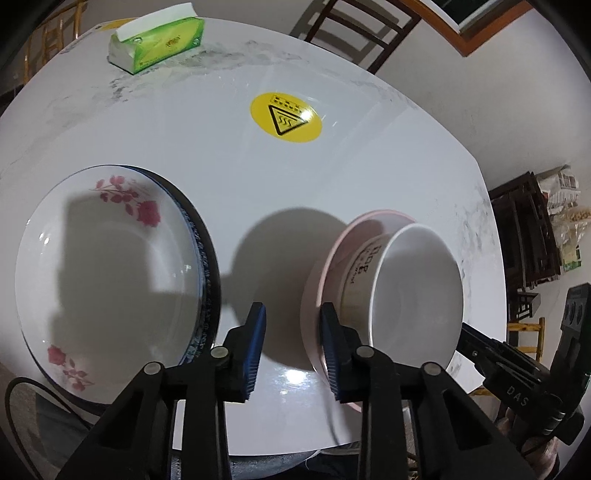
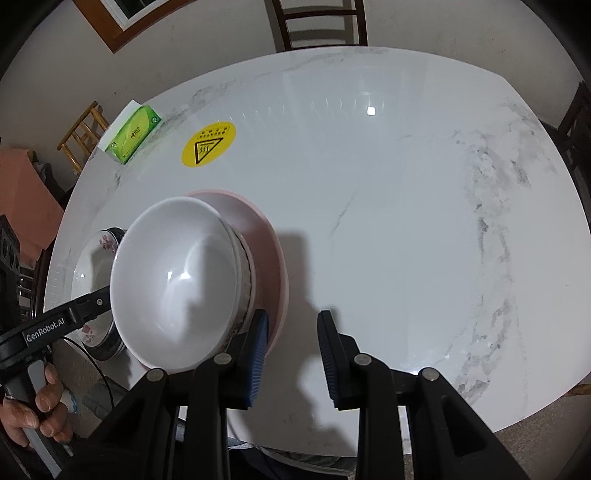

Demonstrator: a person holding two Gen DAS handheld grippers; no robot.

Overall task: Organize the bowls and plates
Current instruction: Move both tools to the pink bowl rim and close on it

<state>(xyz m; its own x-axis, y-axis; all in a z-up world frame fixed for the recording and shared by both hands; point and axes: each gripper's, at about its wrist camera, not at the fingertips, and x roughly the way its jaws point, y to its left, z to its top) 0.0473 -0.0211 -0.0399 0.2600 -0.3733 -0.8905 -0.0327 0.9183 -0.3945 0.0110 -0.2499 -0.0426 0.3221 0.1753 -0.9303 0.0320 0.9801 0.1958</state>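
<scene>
Beside left tongs (image 1: 291,349): lettered bowl (image 1: 413,291); lettering blurred.

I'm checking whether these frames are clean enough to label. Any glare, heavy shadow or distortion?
Left wrist view: a hard shadow crosses the floral plate, a small glare spot shows on the table, and fisheye bending curves the edges. Right wrist view: a lamp reflection glints on the tabletop, highlights sit inside the white bowl.

A home dining room: a marble-topped bench (image 2: 369,221) with wooden chairs (image 2: 321,22) drawn up around it, a pack of tissues (image 1: 159,38) on top, and floral plates (image 1: 107,277) and bowls (image 2: 173,280).
</scene>
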